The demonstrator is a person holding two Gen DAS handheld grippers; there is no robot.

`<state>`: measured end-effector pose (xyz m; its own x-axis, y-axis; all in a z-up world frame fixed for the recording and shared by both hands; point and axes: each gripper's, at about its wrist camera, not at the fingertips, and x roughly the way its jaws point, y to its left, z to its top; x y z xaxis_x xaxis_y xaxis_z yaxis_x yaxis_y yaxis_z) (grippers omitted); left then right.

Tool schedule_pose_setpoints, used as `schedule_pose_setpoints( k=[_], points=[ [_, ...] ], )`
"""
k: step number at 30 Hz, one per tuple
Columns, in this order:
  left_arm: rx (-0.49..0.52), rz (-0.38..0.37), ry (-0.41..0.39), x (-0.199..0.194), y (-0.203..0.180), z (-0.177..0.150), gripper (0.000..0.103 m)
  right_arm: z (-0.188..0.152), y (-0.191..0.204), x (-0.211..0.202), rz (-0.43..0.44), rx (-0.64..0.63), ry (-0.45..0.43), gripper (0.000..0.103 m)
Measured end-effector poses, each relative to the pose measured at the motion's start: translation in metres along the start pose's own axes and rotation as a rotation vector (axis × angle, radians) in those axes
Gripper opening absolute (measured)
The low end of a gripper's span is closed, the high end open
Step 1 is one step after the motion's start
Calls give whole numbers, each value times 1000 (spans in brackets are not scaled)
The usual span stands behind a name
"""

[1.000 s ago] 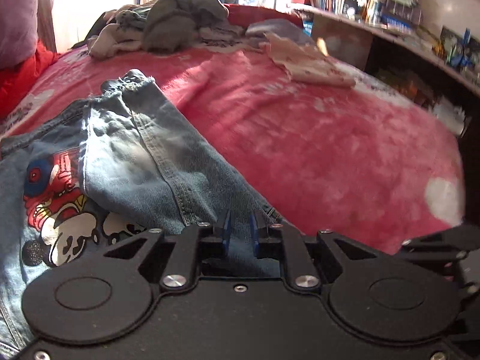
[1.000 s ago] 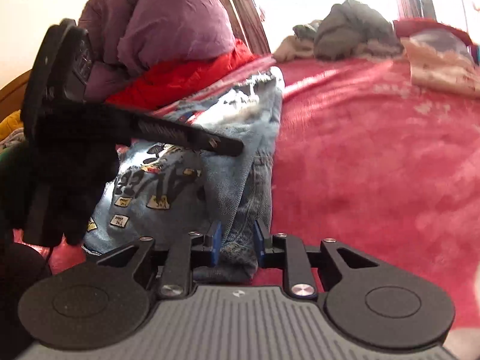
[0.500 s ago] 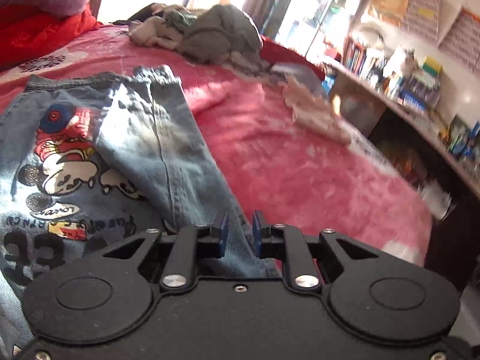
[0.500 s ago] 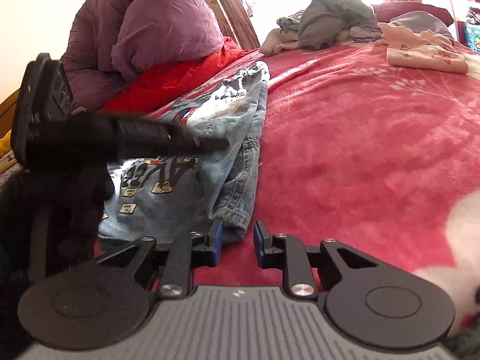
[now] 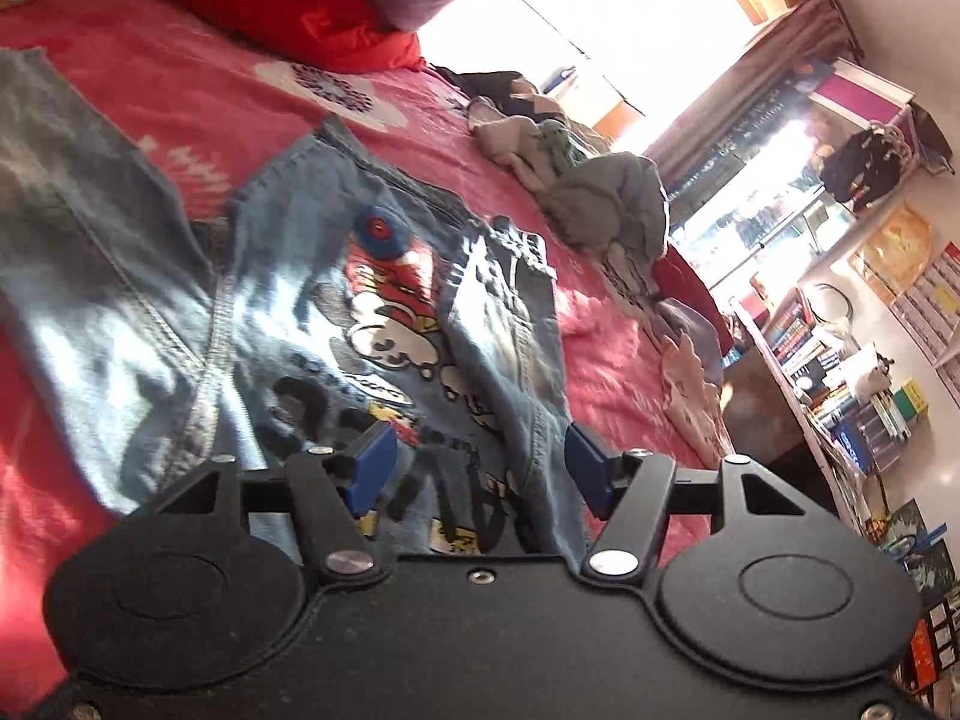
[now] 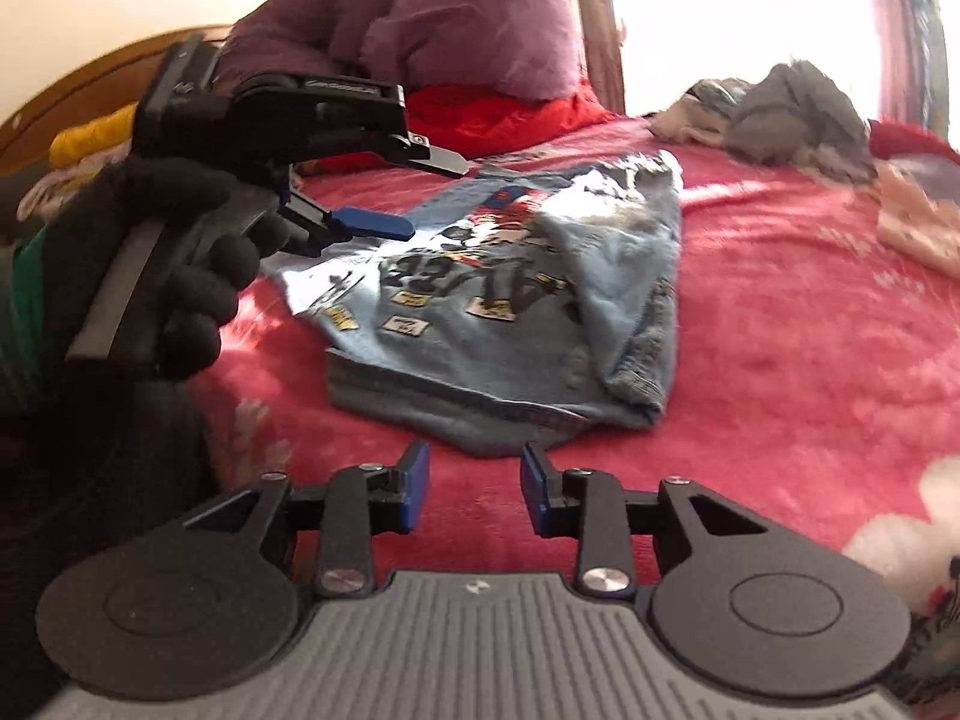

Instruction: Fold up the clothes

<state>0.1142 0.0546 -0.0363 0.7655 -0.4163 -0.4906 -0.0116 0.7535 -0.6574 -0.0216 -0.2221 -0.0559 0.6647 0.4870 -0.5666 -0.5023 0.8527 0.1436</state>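
A blue denim jacket [image 6: 510, 312] with a cartoon print lies on the red blanket [image 6: 810, 330], one sleeve [image 5: 510, 324] folded over the print. My left gripper [image 5: 480, 468] hovers over the jacket, rolled to one side. Its jaws are opening wide, and the denim lies beneath them, clear of the pads. In the right wrist view a black-gloved hand [image 6: 180, 252] holds this left gripper [image 6: 414, 195] above the jacket's left side. My right gripper [image 6: 475, 489] sits just short of the jacket's near hem. Its jaws are opening too, with only blanket between them.
A pile of grey and pale clothes [image 6: 792, 114] lies at the far end of the bed. A folded pale pink garment [image 6: 918, 222] is at the right. Purple bedding [image 6: 480, 30] and red cloth [image 6: 510, 114] are at the head. Bookshelves [image 5: 840, 372] line the bedside.
Both grippers have let go of the denim and pulled back from it. The left one has rolled and its jaws have spread wide. The sleeve now lies folded across the jacket.
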Motion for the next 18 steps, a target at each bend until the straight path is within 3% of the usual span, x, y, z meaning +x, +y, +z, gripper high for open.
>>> schedule_pose_setpoints(
  k=[6,14,18],
  points=[
    [-133,99,-97,-39,65,24,61,-4,30,12,-21,-149,21,39],
    [-365,261,-210,-81,153,42,62,1,49,31,-52,-228,1,40],
    [-467,248,-224,-88,179,46,62,6,67,45,-48,-302,-13,41]
  ],
)
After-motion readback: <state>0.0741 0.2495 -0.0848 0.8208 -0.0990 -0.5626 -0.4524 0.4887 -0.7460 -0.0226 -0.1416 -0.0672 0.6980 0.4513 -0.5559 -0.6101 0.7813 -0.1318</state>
